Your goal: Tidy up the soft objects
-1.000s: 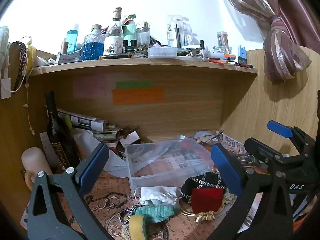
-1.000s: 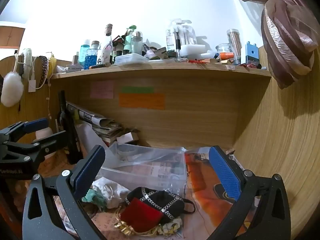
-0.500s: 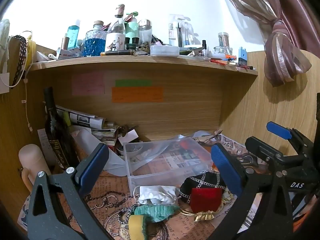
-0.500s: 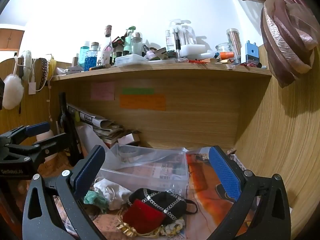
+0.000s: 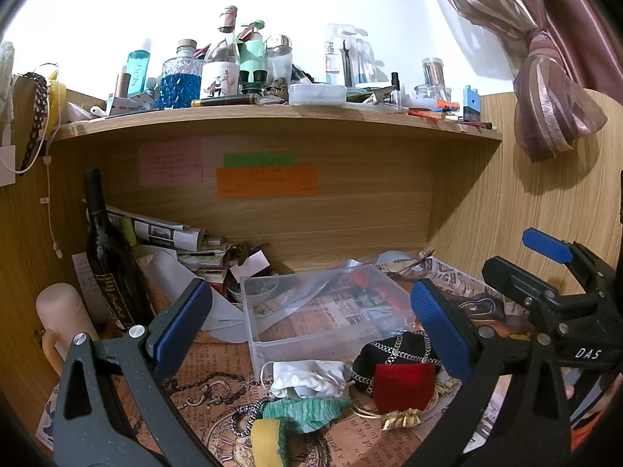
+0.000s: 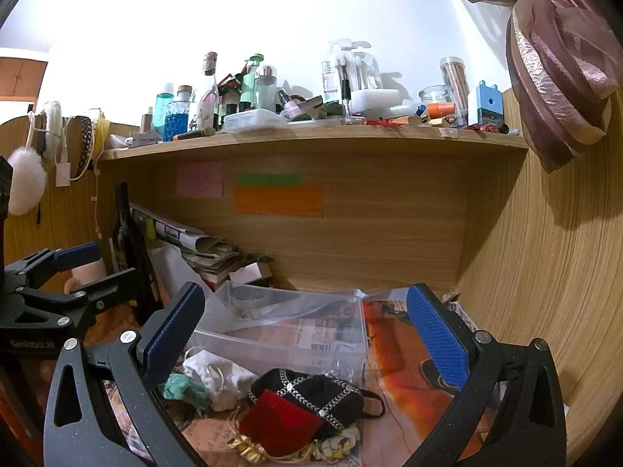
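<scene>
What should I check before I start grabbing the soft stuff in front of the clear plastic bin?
1. Left claw open, holding nothing: ok.
2. Right claw open, holding nothing: ok.
3. Clear plastic bin has no soft items in it: ok; a loose plastic sheet drapes over it.
4. Crumpled white cloth pouch unobstructed on top: ok.
5. Red velvet pouch free: not ok, it rests against the black chain-trimmed pouch.
6. Gold ribbon tangled with anything: cannot tell.
</scene>
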Demonstrator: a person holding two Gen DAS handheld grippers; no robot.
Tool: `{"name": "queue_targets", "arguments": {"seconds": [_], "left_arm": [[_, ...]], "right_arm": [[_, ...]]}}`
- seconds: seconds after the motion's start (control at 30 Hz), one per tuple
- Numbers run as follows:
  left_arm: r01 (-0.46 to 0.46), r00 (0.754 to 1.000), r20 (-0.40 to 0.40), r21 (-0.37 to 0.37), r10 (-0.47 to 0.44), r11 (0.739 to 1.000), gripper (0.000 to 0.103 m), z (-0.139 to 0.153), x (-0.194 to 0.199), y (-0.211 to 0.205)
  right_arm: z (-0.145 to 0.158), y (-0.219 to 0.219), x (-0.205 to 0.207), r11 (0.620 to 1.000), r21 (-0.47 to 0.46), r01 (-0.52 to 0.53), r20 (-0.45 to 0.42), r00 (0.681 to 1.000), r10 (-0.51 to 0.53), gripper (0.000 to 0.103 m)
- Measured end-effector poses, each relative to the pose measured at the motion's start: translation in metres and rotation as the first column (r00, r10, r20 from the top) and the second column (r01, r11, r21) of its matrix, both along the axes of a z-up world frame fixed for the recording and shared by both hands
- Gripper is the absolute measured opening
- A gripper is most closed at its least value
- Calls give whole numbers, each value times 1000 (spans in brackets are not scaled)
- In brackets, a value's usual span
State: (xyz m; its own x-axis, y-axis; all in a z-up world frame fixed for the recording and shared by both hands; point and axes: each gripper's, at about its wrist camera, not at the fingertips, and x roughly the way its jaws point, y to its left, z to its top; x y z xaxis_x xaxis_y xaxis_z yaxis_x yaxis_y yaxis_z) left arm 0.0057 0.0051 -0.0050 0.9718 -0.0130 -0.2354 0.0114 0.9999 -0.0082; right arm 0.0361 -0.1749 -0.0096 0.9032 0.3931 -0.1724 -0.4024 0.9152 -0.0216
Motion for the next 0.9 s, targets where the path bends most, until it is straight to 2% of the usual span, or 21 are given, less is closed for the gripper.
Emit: {"name": "queue_targets", "arguments": {"seconds": [0.9], "left_arm": [[-2,1000,-1,-3,2,1000,103,-1,0,0]], "right_arm": [[1,5,-3,1000,-3,-8,14,1000,9,103]]}}
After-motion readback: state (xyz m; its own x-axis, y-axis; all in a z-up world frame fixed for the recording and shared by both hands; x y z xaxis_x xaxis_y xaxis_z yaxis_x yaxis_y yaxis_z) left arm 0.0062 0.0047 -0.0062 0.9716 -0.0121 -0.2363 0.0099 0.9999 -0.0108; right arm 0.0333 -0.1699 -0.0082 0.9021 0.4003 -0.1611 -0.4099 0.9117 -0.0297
